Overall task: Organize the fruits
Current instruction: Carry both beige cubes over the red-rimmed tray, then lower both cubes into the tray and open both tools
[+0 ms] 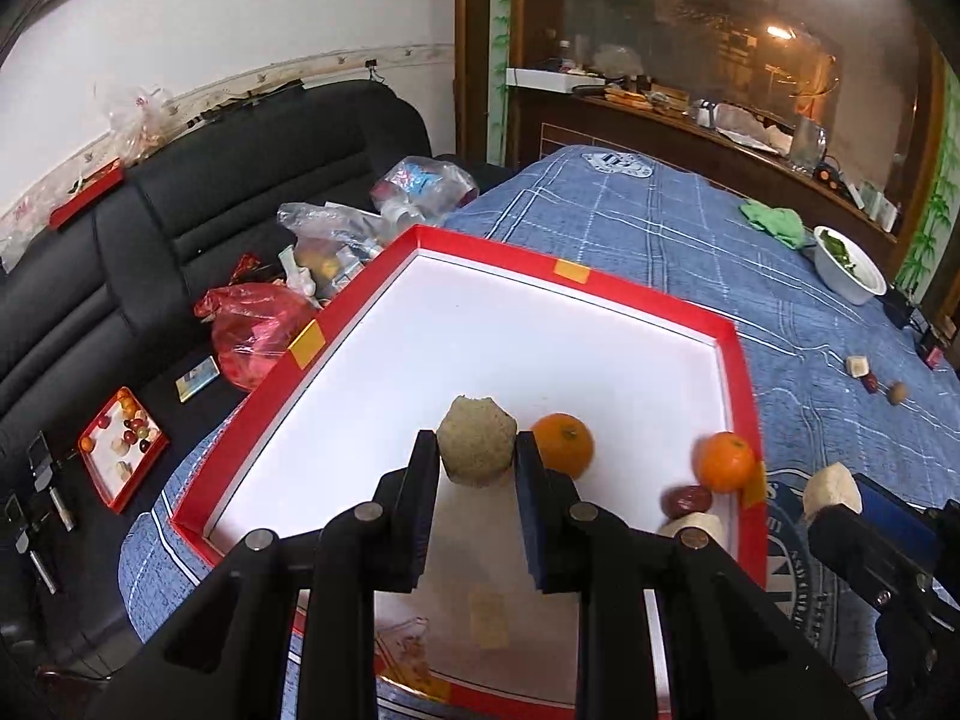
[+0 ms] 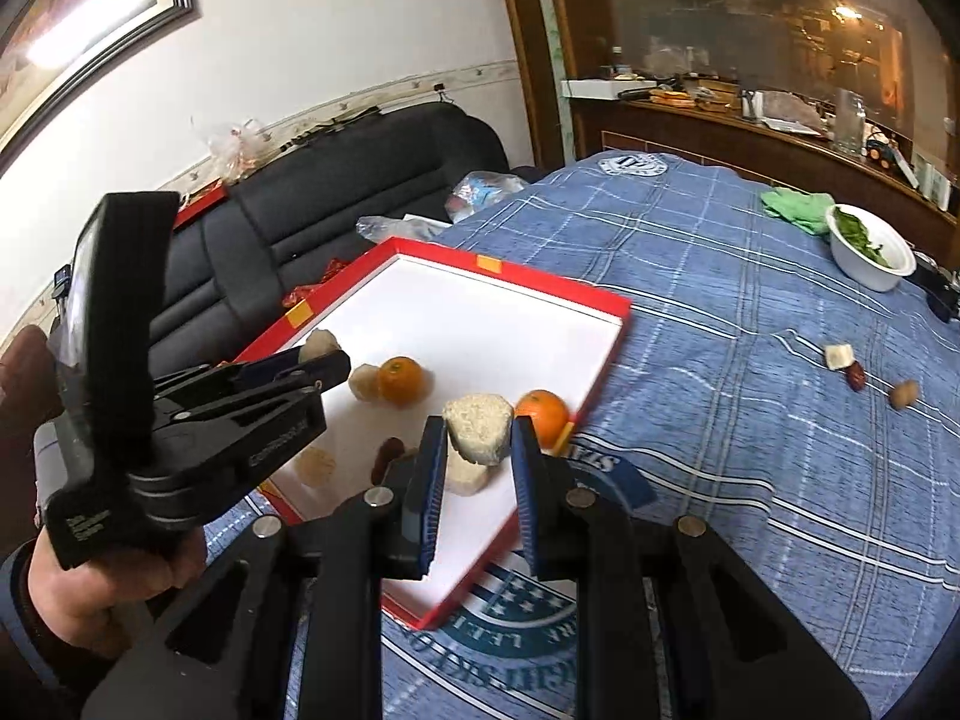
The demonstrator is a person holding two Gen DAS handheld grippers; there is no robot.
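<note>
Covering the table is a blue plaid cloth [image 2: 750, 360], and on it sits the red tray [image 1: 741, 360] with 2 oranges, a date and pale chunks inside. Each gripper is clamped on 1 pale chunk: the left gripper [image 1: 474, 450] carries its beige chunk [image 1: 477, 447] over the tray's white floor, while the right gripper [image 2: 477, 438] holds its pale chunk [image 2: 479, 427] above the tray's near-right edge, so the tray lies straight below both

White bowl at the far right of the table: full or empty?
Not empty. The white bowl stands upright on the blue tablecloth with green leafy vegetables inside; they cover only part of the interior, so it is partly filled.
</note>
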